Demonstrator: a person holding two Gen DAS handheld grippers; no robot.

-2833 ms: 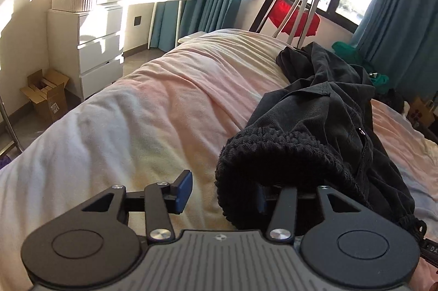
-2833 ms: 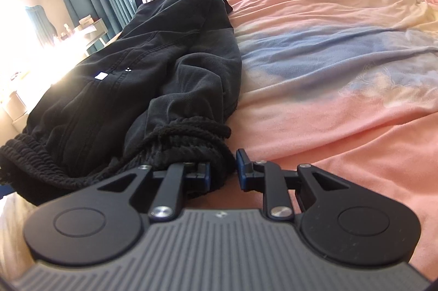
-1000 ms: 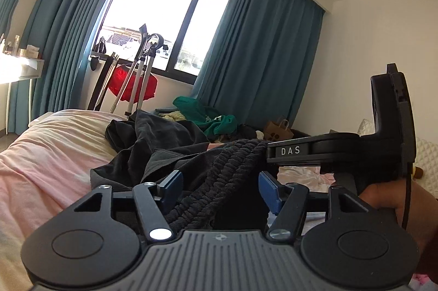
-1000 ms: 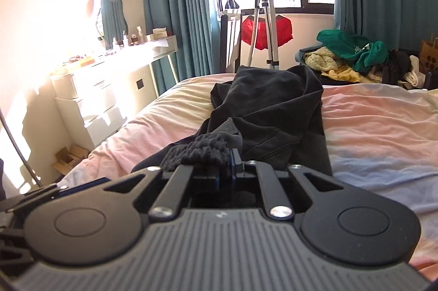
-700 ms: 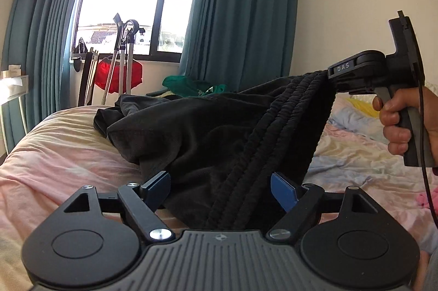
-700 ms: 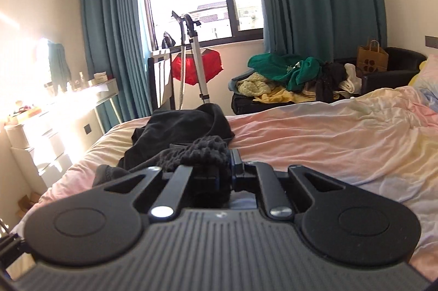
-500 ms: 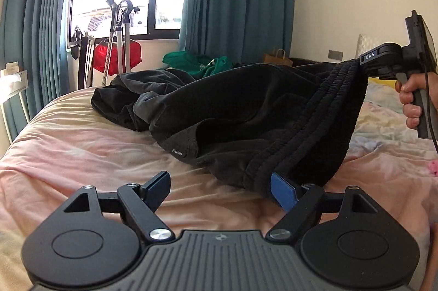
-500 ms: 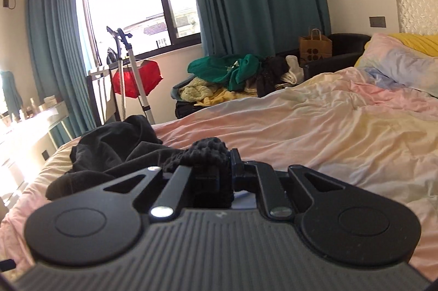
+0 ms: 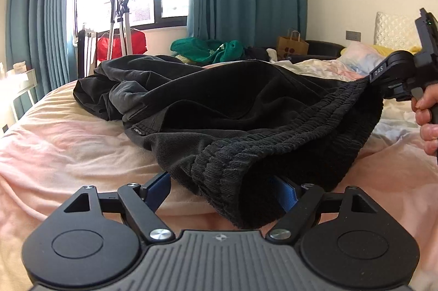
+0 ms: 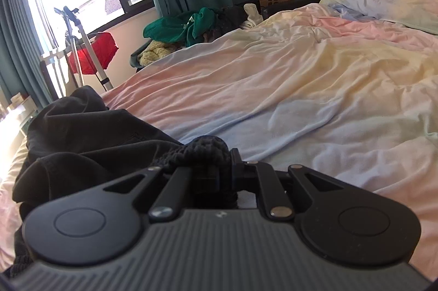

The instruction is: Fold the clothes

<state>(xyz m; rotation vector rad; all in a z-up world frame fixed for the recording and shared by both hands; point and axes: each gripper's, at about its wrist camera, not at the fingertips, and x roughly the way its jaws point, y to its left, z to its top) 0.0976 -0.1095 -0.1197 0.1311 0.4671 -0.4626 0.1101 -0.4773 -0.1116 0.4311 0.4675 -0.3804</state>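
On the bed [image 9: 68, 143], across its pink and yellow cover, lay the black trousers [image 9: 219, 105], their legs bunched toward the window and their ribbed elastic waistband [image 9: 273, 143] stretched between our 2 grippers. The right gripper [image 10: 227, 168] had its jaws nearly together, clamped on a gathered knot of waistband, and in the left wrist view that end hung raised just above the cover, with a hand [image 9: 427, 116] on the handle. The left gripper [image 9: 221, 189] stood with its jaws fairly wide and closing; the near end of the waistband sat between the blue pads [image 9: 157, 188], but we could not see them pressing on it yet.

We judged the cloth soft, limp and fairly heavy for a garment, a washed cotton that sags wherever it is unsupported and holds creases. The waistband looked the best hold: thick, ribbed and grippy, unlikely to slip from the pads. Taken at its 2 ends and kept taut, it should let the legs be drawn out flat. A pinch on the thin leg fabric would likely only drag up 1 layer.
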